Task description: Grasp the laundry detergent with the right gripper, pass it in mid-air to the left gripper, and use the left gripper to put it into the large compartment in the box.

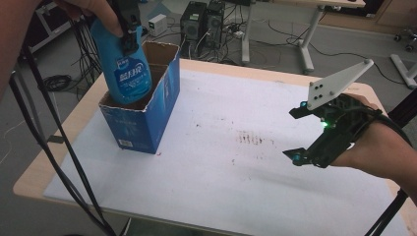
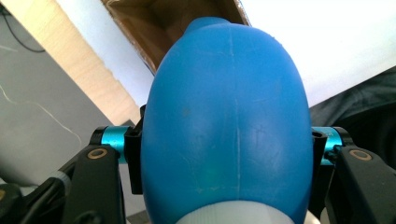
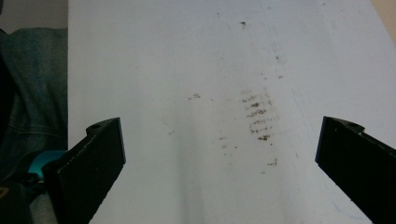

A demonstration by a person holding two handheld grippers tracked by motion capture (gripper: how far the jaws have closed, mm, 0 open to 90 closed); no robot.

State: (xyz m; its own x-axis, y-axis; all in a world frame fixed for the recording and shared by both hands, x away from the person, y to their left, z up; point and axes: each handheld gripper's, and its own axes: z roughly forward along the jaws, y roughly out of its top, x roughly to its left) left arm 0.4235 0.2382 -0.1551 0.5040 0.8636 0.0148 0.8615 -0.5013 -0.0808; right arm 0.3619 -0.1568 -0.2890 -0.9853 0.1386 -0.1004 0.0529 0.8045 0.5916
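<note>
- Two grippers are at work; the left gripper (image 1: 129, 29) has its fingers (image 2: 134, 158) pinching a blue bottle (image 1: 125, 69) by its upper body, one finger on each flank.
- Beyond those fingers the bottle's base has dipped into the open top of a blue cardboard box (image 1: 147, 115), which stands on the white sheet covering the tabletop (image 1: 29, 174).
- Seen along the left gripper's fingers, the bottle (image 2: 229, 121) bulges well past both of them, with a pale cap or collar at the near end.
- The plastic looks smooth and rounded, so it could slip or twist in a pinch; I judge it stiff enough to take firm pressure, and its weight depends on how full it is, which I cannot tell.
- The narrower part near the collar looks like the surest place to hold.
- The right gripper (image 1: 301, 132) hovers over the bare sheet, fingers (image 3: 91, 163) spread wide with nothing between them, only brown smudges (image 3: 259, 116) lying ahead.
</note>
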